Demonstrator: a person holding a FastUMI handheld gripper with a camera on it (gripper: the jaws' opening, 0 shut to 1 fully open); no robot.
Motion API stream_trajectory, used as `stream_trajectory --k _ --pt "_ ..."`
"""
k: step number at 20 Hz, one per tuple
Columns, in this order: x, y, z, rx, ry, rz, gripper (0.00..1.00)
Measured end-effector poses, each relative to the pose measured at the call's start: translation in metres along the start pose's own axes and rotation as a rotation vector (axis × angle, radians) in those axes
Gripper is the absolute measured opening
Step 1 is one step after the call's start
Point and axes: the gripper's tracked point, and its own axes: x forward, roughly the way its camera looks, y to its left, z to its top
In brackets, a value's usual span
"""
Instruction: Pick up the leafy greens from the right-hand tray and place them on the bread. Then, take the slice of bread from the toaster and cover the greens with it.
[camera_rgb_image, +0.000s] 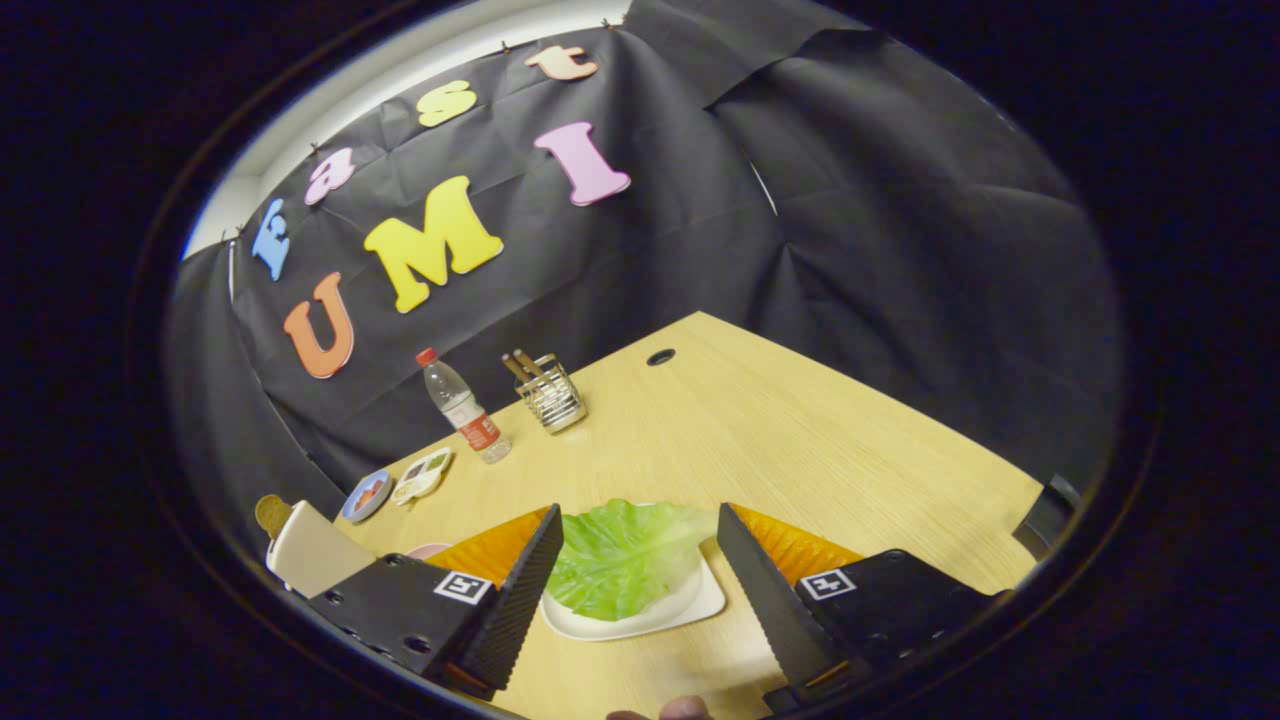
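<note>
The gripper (640, 525) is spread wide — its fingers touch nothing — and the leafy greens (622, 555) lie between them on a white tray (690, 612).

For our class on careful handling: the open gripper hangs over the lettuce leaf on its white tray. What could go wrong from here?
1. The lettuce leaf is thin and lies flat on the white tray; the gripper, fingers open either side, may pinch only an edge and tear it, or nudge the tray.
2. The toaster stands close beside one finger; a swing that way might knock it.
</note>
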Motion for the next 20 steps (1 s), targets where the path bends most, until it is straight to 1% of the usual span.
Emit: stream_trajectory --k 5,7,12,13,14,20 --pt "0.033 -0.016 -0.017 0.169 0.087 -0.023 0.96" --pt "0.042 -0.018 -0.021 0.225 0.106 -0.019 0.96" --pt "0.061 -0.018 -0.021 0.269 0.108 -0.003 0.96" --pt "0.059 -0.018 -0.018 0.268 0.106 -0.003 0.92" --pt "0.060 -0.019 -0.018 0.261 0.104 -0.006 0.92" --pt "0.066 -0.025 -0.022 0.259 0.133 -0.027 0.48"
